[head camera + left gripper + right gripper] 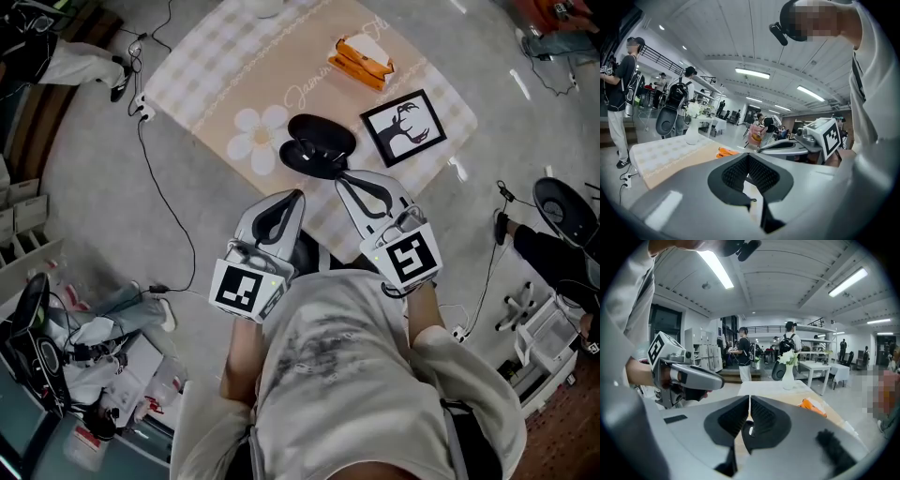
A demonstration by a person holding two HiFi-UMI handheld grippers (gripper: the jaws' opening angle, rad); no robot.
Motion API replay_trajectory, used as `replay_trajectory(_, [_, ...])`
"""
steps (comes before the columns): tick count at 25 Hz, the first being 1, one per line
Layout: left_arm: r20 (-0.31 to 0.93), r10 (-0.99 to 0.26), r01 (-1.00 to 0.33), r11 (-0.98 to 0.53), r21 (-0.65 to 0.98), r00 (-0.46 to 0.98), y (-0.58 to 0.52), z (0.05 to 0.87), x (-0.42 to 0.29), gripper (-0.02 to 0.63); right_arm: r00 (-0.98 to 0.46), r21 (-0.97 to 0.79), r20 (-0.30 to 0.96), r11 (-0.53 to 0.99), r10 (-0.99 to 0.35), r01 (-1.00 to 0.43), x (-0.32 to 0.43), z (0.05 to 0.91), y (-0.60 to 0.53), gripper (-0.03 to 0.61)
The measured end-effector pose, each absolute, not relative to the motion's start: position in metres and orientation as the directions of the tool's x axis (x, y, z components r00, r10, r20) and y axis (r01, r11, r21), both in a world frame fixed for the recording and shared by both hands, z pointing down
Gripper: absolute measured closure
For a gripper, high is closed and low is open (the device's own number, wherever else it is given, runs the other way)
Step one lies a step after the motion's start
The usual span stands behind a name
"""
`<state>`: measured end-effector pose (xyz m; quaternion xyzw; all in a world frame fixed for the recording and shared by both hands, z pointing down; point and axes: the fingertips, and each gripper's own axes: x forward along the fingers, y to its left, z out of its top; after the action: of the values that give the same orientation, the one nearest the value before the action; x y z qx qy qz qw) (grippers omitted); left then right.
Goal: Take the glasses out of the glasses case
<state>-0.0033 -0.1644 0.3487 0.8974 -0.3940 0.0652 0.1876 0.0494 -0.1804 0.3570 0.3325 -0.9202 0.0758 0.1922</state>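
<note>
The desk (211, 70) fills the upper middle of the frame under a checked cloth (427, 89). On it lie a black glasses case (319, 142) at centre, an orange-and-white object (361, 58) upper right, and a framed deer picture (405, 127) at right.

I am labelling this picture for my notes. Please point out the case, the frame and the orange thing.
case (322, 137): head view, on its dark lid.
frame (405, 127): head view, on the deer print.
orange thing (356, 63): head view, on its orange side.

Left gripper (749, 157): jaws closed together, nothing between them
Table (661, 154): checked cloth, beyond the jaws at left
Vase (692, 132): white flowers, at the table's far edge
Orange thing (725, 152): on the table
Right gripper (765, 148): alongside, at right
</note>
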Motion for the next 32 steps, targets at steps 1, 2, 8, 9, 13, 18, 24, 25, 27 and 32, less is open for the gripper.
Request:
replay_trajectory(1, [0.267,-0.683,-0.732,-0.619,0.284,0.68,-0.166,0.351,-0.004,0.609,-0.705,-0.012,0.407,0.769,-0.581,-0.64,0.049,0.36,-0.183,0.56])
replay_trajectory(2, [0.269,-0.682,-0.733,-0.619,0.283,0.68,-0.168,0.353,-0.004,0.609,-0.705,-0.011,0.411,0.77,-0.578,-0.638,0.048,0.363,-0.185,0.56])
replay_trajectory(8, [0.283,-0.676,-0.732,-0.615,0.293,0.681,-0.175,0.367,-0.002,0.609,-0.698,0.01,0.449,0.784,-0.558,-0.62,0.044,0.38,-0.197,0.56])
replay_trajectory(9, [0.284,-0.676,-0.733,-0.613,0.296,0.68,-0.176,0.369,-0.003,0.609,-0.698,0.011,0.453,0.787,-0.555,-0.617,0.043,0.382,-0.198,0.56])
replay_trajectory(13, [0.282,-0.678,-0.733,-0.608,0.306,0.679,-0.181,0.376,-0.004,0.609,-0.695,0.026,0.466,0.794,-0.547,-0.608,0.041,0.391,-0.204,0.56])
replay_trajectory(18, [0.281,-0.679,-0.733,-0.603,0.314,0.678,-0.189,0.385,-0.004,0.609,-0.69,0.023,0.484,0.797,-0.538,-0.604,0.04,0.403,-0.21,0.56])
replay_trajectory(24, [0.287,-0.679,-0.736,-0.598,0.319,0.676,-0.195,0.395,-0.004,0.609,-0.674,0.039,0.517,0.802,-0.527,-0.597,0.042,0.42,-0.215,0.56])
replay_trajectory(25, [0.289,-0.678,-0.736,-0.597,0.32,0.676,-0.195,0.397,-0.004,0.609,-0.672,0.04,0.523,0.802,-0.525,-0.595,0.042,0.423,-0.215,0.56])
replay_trajectory(27, [0.293,-0.676,-0.736,-0.595,0.324,0.676,-0.196,0.401,-0.003,0.609,-0.666,0.043,0.537,0.806,-0.517,-0.59,0.043,0.429,-0.216,0.56])
replay_trajectory(32, [0.305,-0.674,-0.738,-0.587,0.332,0.673,-0.197,0.412,-0.001,0.609,-0.66,0.039,0.573,0.822,-0.485,-0.569,0.042,0.446,-0.215,0.56])
